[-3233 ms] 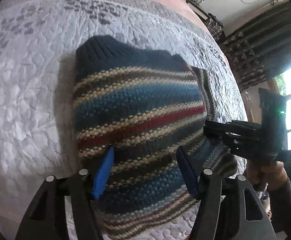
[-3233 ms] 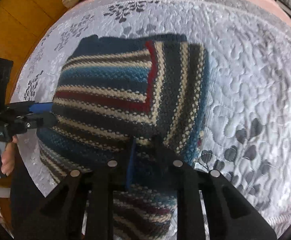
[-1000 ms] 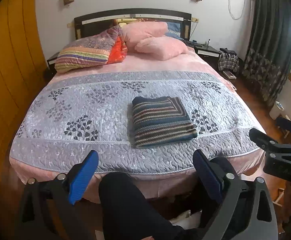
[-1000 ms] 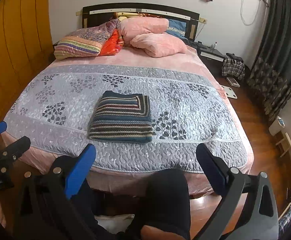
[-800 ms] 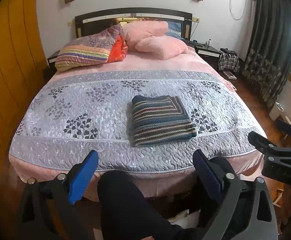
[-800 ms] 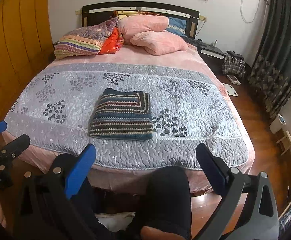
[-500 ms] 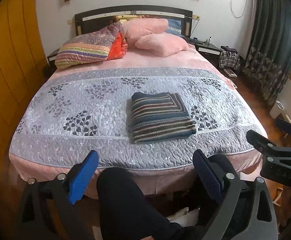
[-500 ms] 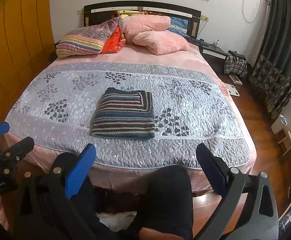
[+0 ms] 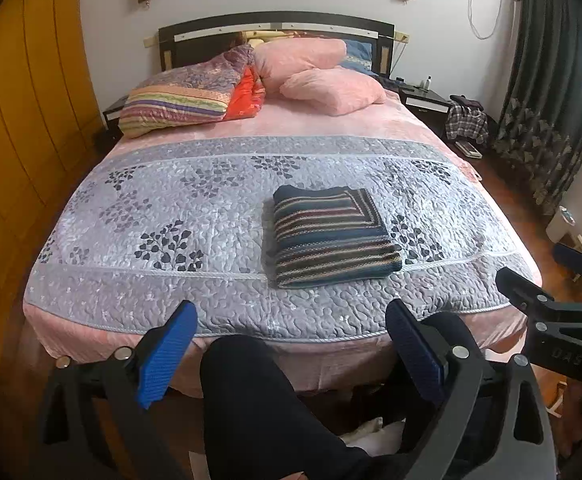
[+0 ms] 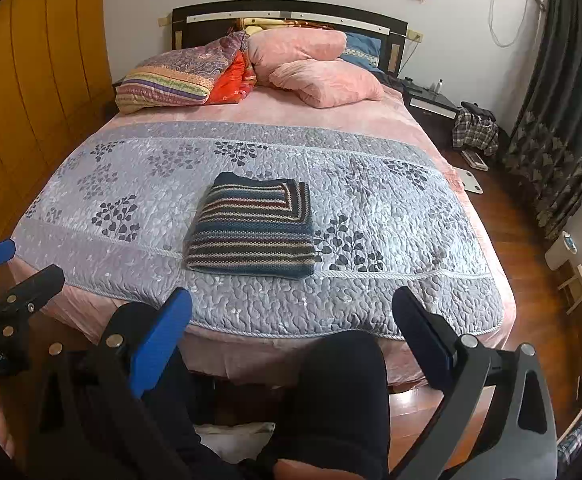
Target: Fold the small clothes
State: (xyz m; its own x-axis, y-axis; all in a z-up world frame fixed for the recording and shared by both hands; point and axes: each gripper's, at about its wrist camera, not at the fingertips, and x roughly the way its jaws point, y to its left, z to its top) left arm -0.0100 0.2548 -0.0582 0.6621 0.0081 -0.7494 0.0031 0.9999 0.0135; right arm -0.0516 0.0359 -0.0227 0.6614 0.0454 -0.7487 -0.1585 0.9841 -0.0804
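Clearly, the striped knit sweater [image 9: 329, 236] already lies as a squared, folded block on the grey quilted bedspread [image 9: 179, 216], well ahead of both pairs of fingers and near the foot edge of the bed. The left gripper [image 9: 291, 344] has its blue pads spread wide with nothing between them, and the right gripper [image 10: 295, 328] stands the same way, wide apart and empty. Both are held back off the bed, above the person's dark-trousered knees [image 9: 259, 396], so neither touches the cloth. From the left fingers the sweater sits ahead and a little to the right; from the right fingers it sits ahead and a little to the left, so it lies roughly between the two, and I cannot say that either hand is plainly nearer. The block looks close to square, its stripes running across the line of the fingers, with one turned-in panel of upright stripes at the far right corner. Judging by the neat edges, the folding of this piece looks finished; any further move would mean reaching forward over the bed edge. Pink pillows [image 10: 323, 80] and a striped bolster [image 10: 163, 80] lie far beyond, by the headboard.
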